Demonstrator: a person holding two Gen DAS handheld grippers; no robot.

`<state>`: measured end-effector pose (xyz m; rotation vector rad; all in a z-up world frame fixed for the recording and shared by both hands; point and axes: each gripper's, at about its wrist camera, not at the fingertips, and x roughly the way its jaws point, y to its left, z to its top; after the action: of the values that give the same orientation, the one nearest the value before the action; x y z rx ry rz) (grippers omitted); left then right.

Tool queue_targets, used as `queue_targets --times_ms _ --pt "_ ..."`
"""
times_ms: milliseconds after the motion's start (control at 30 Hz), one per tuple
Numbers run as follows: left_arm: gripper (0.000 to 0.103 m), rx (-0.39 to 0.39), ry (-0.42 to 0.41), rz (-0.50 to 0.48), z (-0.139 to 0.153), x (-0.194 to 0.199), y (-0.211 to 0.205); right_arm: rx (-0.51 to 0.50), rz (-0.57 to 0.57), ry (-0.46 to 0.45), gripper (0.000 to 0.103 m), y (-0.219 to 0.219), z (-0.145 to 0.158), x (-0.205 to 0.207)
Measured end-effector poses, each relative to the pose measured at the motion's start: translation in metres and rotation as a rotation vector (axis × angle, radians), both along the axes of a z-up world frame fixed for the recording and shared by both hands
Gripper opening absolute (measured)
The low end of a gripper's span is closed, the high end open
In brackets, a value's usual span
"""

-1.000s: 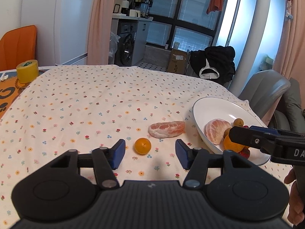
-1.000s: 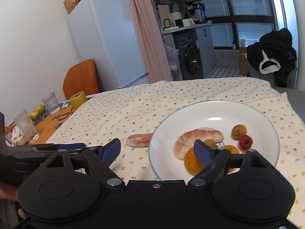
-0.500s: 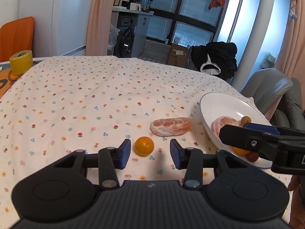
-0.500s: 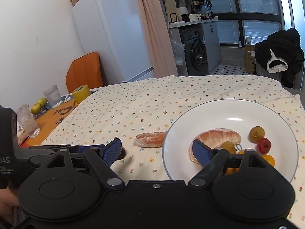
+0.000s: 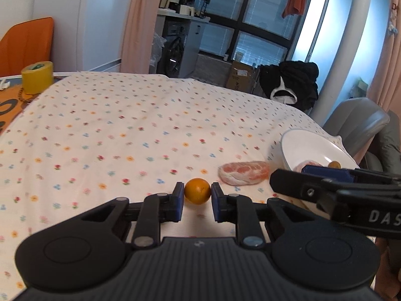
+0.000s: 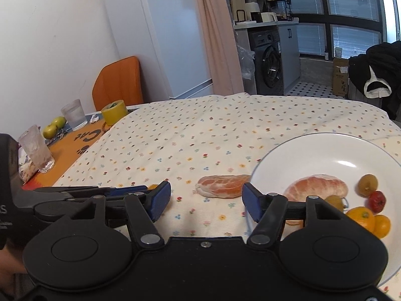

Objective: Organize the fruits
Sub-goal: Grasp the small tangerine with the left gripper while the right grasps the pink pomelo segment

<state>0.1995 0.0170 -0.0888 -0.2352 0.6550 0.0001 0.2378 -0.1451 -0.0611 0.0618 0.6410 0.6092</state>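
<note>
Near the front edge of the table (image 5: 105, 125), w/ its floral cloth, the small orange fruit (image 5: 197, 190) sits between the blue pads of the left gripper (image 5: 196, 194). Jaws are drawn in tight against both sides of it; looks like contact, so I'd call it gripped, tho it's resting on the cloth, not lifted. A peeled citrus segment (image 5: 243, 172) lies just beside it, toward the white plate (image 6: 325, 148) at the table's right edge. Plate already has another peeled segment (image 6: 316, 188) plus several small yellow, orange and red fruits. Right gripper (image 6: 206, 200) hangs wide open above the cloth, holding nothing, its pads either side of the loose segment as seen from its own cam, but short of it.

Step in hand, I'd judge: secure the round fruit, carry it to the plate. To do it well: pads at the fruit's widest part, squeeze firm but not hard (round, smooth, prob. rolls out if pinched off-centre). Lift straight up before going sideways so it clears the segment & the plate rim. Watch the right gripper, which lies across the path to the plate in the left cam. Set down in a bare part of the plate, low release so it doesn't roll
</note>
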Motion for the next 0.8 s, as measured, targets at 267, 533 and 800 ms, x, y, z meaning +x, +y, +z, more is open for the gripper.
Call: queue_targets --times_ms 267,533,800 --pt "0.021 -0.012 -0.019 0.043 0.006 -0.018 0.023 -0.041 -0.057 0.016 0.062 0.023 -0.006 -0.002" --pt "0.021 -0.030 -0.032 0.082 0.007 -0.030 0.043 -0.092 -0.114 0.022 0.060 0.050 -0.010 0.000" --pt "0.021 -0.043 -0.047 0.117 0.008 -0.037 0.055 -0.147 -0.176 0.046 0.057 0.066 -0.021 0.007"
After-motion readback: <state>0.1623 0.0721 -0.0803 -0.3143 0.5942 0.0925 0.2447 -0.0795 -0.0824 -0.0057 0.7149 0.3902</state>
